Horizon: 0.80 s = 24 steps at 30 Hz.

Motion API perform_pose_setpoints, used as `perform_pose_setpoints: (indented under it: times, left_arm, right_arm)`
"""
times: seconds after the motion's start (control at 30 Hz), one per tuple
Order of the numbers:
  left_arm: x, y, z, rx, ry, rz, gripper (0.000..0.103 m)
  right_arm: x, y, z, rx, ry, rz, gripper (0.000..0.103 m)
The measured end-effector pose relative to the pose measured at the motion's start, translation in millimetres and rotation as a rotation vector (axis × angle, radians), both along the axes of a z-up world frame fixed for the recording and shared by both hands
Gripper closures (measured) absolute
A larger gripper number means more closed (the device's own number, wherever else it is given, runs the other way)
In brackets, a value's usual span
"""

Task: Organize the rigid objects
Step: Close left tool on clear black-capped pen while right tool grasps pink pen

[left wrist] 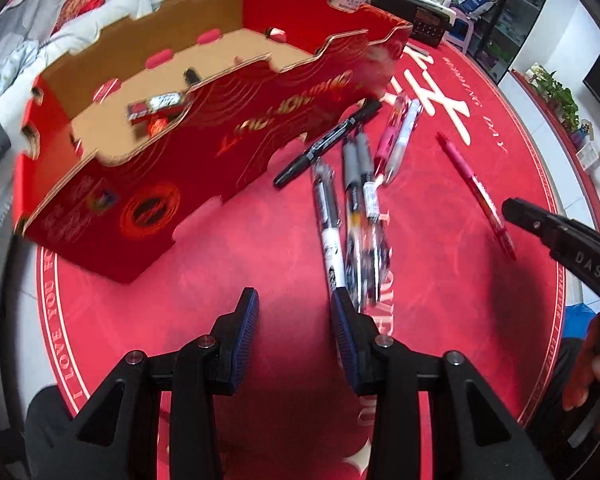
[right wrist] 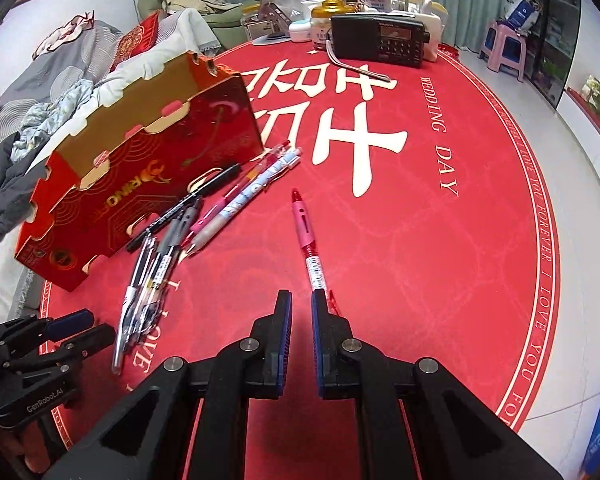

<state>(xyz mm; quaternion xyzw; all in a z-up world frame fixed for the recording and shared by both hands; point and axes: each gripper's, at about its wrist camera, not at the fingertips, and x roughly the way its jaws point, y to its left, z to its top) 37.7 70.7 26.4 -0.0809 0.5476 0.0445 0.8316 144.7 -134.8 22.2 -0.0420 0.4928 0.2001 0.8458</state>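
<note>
A red cardboard box (left wrist: pixel 204 160) with a brown inside lies on the red round table; it holds a small red pack (left wrist: pixel 156 106) and a dark marker. The box also shows in the right wrist view (right wrist: pixel 140 184). Several pens (left wrist: pixel 352 200) lie in a loose pile beside it, also in the right wrist view (right wrist: pixel 168 240). A lone red pen (right wrist: pixel 310 240) lies apart, its near end just by my right gripper's right fingertip. My left gripper (left wrist: pixel 294 300) is open and empty, its right finger at the near end of the pile. My right gripper (right wrist: pixel 302 300) is open and empty.
A black radio (right wrist: pixel 380 40) and jars, bottles and boxes crowd the table's far edge. A bed with grey and white bedding (right wrist: pixel 32 92) lies left of the table. A pink stool (right wrist: pixel 504 50) stands at the back right.
</note>
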Motion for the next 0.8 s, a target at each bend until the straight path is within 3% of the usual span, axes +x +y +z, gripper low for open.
perform_pose_setpoints:
  times: [0.2, 0.3, 0.5, 0.8]
  left_arm:
    - [26, -11, -5, 0.015, 0.016, -0.021, 0.062]
    - [34, -18, -8, 0.073, 0.024, -0.041, 0.062]
    - [41, -18, -8, 0.08, 0.031, -0.036, 0.062]
    - [43, -17, -8, 0.079, 0.0, -0.036, 0.062]
  right_arm:
    - [14, -3, -4, 0.014, 0.005, 0.002, 0.093]
    - [20, -4, -6, 0.012, 0.009, 0.005, 0.093]
    - [28, 5, -10, -0.001, 0.02, 0.029, 0.093]
    - [33, 26, -21, -0.096, 0.007, 0.076, 0.092]
